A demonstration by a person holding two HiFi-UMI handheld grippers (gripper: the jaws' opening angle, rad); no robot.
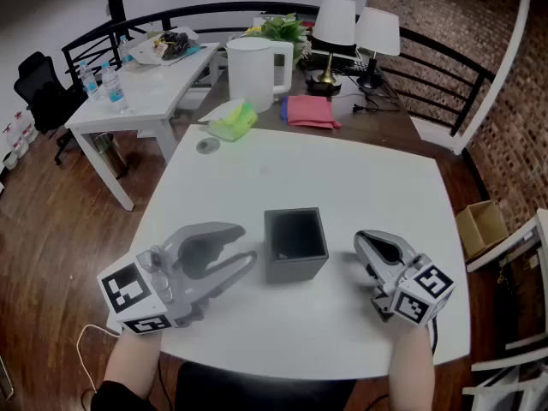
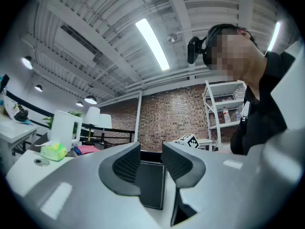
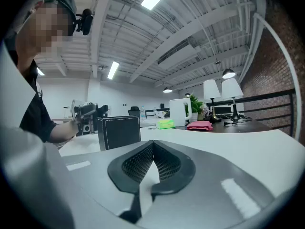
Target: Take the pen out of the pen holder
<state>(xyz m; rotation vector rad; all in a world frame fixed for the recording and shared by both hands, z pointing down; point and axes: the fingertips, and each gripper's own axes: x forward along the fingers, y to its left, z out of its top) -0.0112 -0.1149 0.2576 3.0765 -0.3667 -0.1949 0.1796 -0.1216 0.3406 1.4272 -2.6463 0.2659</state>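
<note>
A black square pen holder [image 1: 295,245] stands on the white table [image 1: 342,178], near its front edge. Its inside looks dark, and no pen shows in any view. My left gripper [image 1: 248,243] lies to the holder's left, pointing at it, jaws apart with nothing between them. In the left gripper view the holder [image 2: 151,185] shows through the gap of that gripper [image 2: 151,151], just beyond the tips. My right gripper [image 1: 366,243] rests to the holder's right with its jaws together. In the right gripper view the tips [image 3: 152,144] meet, and the holder [image 3: 119,131] stands to the left ahead.
Behind the white table are a white jug [image 1: 253,71], a green cloth [image 1: 233,120], a pink cloth [image 1: 310,110] and two lamps [image 1: 336,24]. A small round disc [image 1: 207,146] lies at the table's far left. A white side table [image 1: 145,88] with bottles stands further left.
</note>
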